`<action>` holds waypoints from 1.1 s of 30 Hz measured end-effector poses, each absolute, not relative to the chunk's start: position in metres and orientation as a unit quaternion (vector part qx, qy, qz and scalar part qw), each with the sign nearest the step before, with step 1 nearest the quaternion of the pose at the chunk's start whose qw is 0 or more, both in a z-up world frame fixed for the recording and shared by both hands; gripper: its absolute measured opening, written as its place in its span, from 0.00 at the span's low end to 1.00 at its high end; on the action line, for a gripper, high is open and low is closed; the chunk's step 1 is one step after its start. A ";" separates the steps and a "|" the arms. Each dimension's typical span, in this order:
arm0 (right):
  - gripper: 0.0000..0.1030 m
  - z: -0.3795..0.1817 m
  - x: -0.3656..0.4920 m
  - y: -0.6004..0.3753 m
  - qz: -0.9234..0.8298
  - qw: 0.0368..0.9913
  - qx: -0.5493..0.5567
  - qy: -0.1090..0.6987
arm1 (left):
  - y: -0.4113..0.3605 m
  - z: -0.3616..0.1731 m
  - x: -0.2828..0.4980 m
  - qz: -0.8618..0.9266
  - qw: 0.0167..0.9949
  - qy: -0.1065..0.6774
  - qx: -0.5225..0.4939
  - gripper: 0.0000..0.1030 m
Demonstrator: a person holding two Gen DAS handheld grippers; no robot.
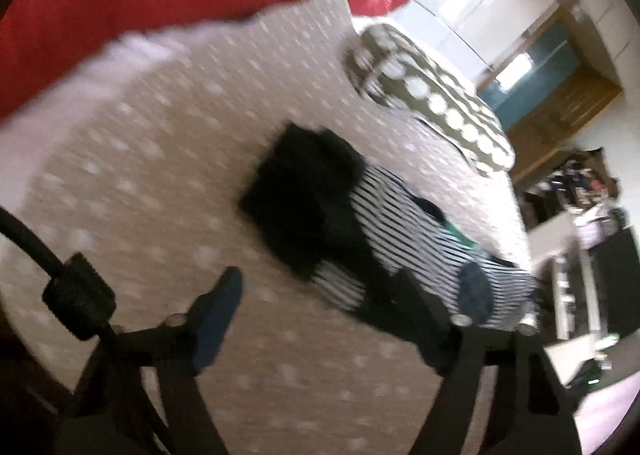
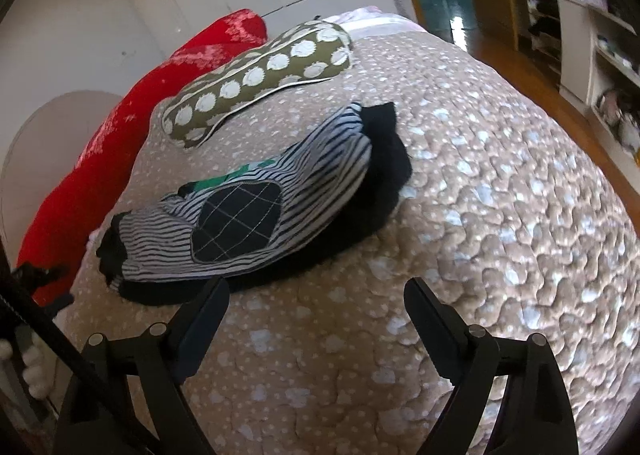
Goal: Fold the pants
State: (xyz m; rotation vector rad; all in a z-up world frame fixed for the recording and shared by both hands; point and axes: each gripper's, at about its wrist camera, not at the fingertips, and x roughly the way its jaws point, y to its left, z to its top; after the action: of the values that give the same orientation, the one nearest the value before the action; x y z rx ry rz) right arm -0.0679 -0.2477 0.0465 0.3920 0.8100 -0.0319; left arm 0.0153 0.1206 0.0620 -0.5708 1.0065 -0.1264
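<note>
On the bed: a beige quilted bedspread with pale blotches covers everything in front of me.
Pants: the black folded pants lie near the middle of the bedspread, a flat dark bundle; in the left view they are blurred.
Striped garment: a black-and-white striped piece of clothing with a dark quilted oval patch and a bit of green lies partly over the pants, touching them.
My left gripper: its jaws stand apart above the bedspread, nothing between them, not touching the clothes; one blue pad shows.
My right gripper: jaws spread wide, empty, above bare bedspread just in front of the clothes pile.
Cushion: an olive pillow with large white dots rests behind the clothes, apart from them.
Red bedding: a long red blanket roll runs along the far edge of the bed.
Room: wooden floor and cluttered white shelves beside the bed.
</note>
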 end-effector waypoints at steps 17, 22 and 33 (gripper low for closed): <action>0.90 0.042 -0.061 -0.243 0.008 0.893 0.216 0.394 | 0.073 0.020 0.068 -0.111 0.766 0.550 -0.314 0.57; 0.90 0.040 -0.058 -0.232 0.029 0.895 0.202 0.397 | 0.069 0.015 0.075 -0.106 0.756 0.553 -0.335 0.23; 0.90 0.065 -0.019 -0.148 0.112 0.920 0.035 0.375 | 0.058 0.044 0.078 -0.143 0.776 0.516 -0.333 0.10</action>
State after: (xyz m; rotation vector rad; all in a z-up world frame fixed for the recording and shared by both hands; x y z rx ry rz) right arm -0.0193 -0.1482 0.0646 0.0725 0.7702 0.2309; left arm 0.0782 0.0585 0.0444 -0.7213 1.1167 -0.3102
